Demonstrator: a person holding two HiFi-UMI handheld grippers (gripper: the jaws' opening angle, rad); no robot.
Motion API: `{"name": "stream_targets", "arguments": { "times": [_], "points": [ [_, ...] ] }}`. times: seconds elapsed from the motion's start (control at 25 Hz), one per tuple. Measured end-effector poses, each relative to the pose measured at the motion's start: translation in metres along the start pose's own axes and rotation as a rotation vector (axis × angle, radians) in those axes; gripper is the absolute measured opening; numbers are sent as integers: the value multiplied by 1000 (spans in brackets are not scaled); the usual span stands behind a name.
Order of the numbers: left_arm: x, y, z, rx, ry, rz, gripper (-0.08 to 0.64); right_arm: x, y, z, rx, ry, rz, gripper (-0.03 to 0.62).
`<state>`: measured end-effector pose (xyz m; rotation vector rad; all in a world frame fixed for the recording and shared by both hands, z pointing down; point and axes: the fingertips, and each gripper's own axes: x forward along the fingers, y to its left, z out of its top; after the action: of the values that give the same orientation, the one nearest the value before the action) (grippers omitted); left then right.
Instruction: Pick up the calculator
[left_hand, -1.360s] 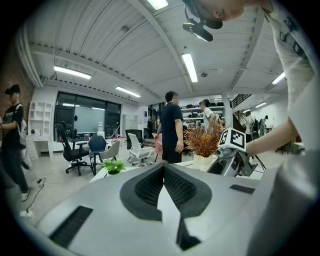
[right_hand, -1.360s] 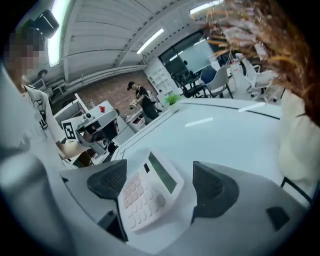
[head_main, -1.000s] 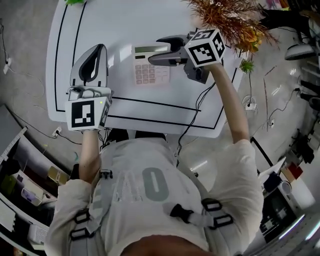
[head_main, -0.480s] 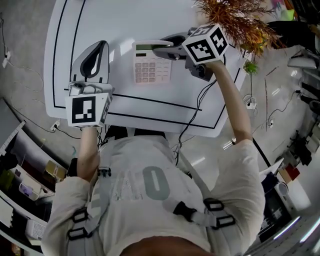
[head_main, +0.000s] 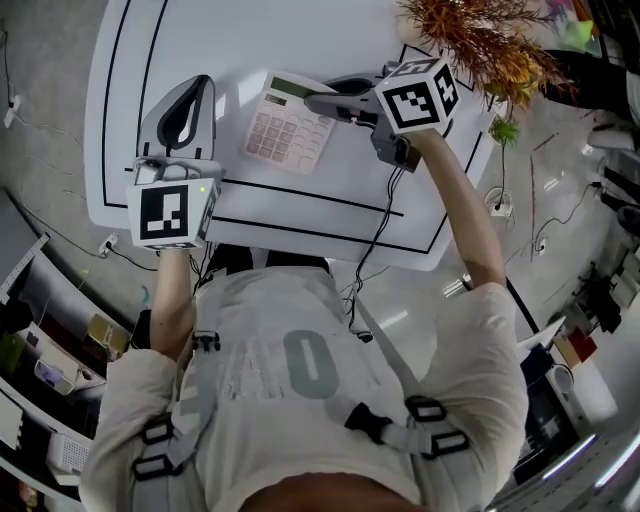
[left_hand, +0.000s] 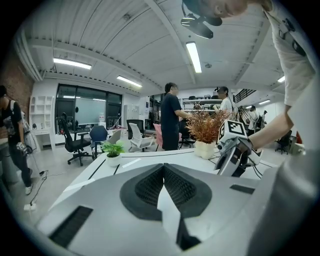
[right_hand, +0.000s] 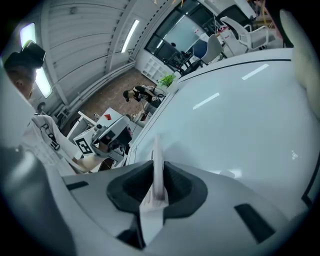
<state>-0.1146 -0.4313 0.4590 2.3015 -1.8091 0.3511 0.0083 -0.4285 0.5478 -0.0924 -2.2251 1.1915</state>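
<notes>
The pale calculator (head_main: 283, 128) with pinkish keys sits askew over the white table (head_main: 300, 40), its display end toward my right gripper (head_main: 318, 95). That gripper's jaws are closing and their pads press on the calculator's far right edge. In the right gripper view the calculator (right_hand: 156, 147) stands edge-on as a thin white slab between the dark pads (right_hand: 175, 186) of my right gripper (right_hand: 159, 167). My left gripper (head_main: 200, 92) hovers over the table's left part, apart from the calculator. Its jaws meet at the tips with nothing between them (left_hand: 163, 166).
A dried orange plant (head_main: 470, 40) stands at the table's far right corner, close behind my right hand. A black cable (head_main: 385, 225) hangs from the right gripper over the table's near edge. A small green potted plant (left_hand: 112, 150) stands on the far end. People stand beyond the table.
The right jaws have closed onto the calculator's edge. The calculator has swung from square on the table to a slant, its near end moved left. The left gripper has kept still.
</notes>
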Motion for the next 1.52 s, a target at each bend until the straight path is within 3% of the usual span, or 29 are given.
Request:
{"name": "stream_targets", "arguments": {
  "times": [0.6, 0.92, 1.24, 1.52],
  "points": [
    [-3, -18, 6, 8, -17, -10, 20, -6, -2, -7, 47, -52, -20, 69],
    [-30, 4, 9, 13, -33, 11, 20, 6, 14, 5, 32, -82, -59, 69],
    [-52, 2, 49, 30, -119, 17, 20, -32, 31, 30, 6, -213, -239, 68],
    [-77, 1, 92, 61, -214, 4, 20, -79, 75, 67, -112, -427, -505, 67]
  ]
}}
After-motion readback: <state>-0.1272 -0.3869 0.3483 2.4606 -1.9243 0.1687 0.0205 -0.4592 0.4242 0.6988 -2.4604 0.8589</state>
